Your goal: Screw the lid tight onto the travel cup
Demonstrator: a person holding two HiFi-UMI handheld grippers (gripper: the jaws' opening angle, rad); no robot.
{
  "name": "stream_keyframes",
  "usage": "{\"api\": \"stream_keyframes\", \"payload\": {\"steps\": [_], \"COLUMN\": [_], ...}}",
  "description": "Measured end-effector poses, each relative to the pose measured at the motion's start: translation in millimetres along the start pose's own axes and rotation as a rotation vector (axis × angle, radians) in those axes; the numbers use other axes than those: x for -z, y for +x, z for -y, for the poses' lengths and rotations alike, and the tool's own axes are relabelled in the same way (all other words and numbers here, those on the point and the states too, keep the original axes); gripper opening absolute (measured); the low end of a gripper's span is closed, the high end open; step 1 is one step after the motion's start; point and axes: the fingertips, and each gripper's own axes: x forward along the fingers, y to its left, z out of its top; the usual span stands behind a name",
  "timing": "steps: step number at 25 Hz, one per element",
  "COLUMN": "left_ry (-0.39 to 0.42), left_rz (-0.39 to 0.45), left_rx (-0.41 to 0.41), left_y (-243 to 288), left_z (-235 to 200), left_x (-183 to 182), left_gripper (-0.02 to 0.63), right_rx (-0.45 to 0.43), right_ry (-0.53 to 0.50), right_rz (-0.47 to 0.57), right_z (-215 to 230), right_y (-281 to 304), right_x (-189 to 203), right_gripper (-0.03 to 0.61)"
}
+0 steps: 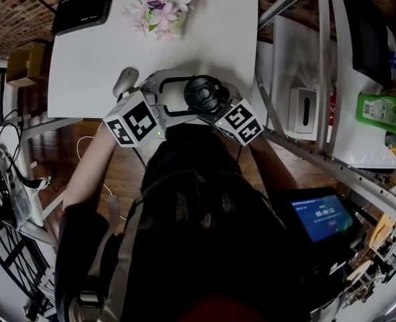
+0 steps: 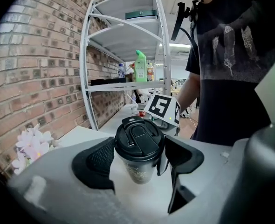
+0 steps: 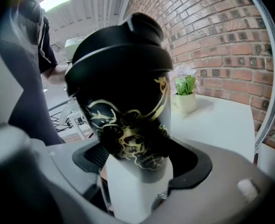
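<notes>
The travel cup, dark with a gold pattern, stands near the front edge of the white table. Its black lid sits on top, flip tab facing up. In the left gripper view the lid lies between the two black pads, touching both. My left gripper is shut on it from the left. My right gripper is shut low on the cup's body, coming in from the right. From the head view the lid hides the cup's body.
A pot of pink flowers and a black router stand at the table's far side. A small grey object lies left of the cup. A metal shelf rack with a green bottle is on the right.
</notes>
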Motion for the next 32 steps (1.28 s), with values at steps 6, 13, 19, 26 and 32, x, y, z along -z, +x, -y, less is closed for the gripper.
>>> {"api": "stream_keyframes", "payload": {"steps": [6,13,19,26,32], "left_ry": [-0.041,-0.086,-0.058,-0.037,0.08], "left_rz": [-0.011,0.013,0.031,0.038,-0.033], "left_rx": [-0.071,-0.152,-0.156,-0.107,-0.005], "left_y": [1,1,-6,-24,-11], "left_z": [0,-1,-2,-3,-2], "left_x": [0,1,-5,-11,-4], "left_gripper": [0.354,0.354,0.356,0.357,0.356], "right_rx": [0.003,0.004,0.004,0.003,0.003], "right_ry": [0.0,0.003,0.006,0.006,0.009], "right_rz": [-0.001,-0.003,-0.002,-0.006,-0.002], "right_z": [1,3,2,3,4], "right_y": [0,1,1,1,1], "right_x": [1,2,1,2,2], "right_gripper": [0.393,0.393,0.393,0.393,0.393]}}
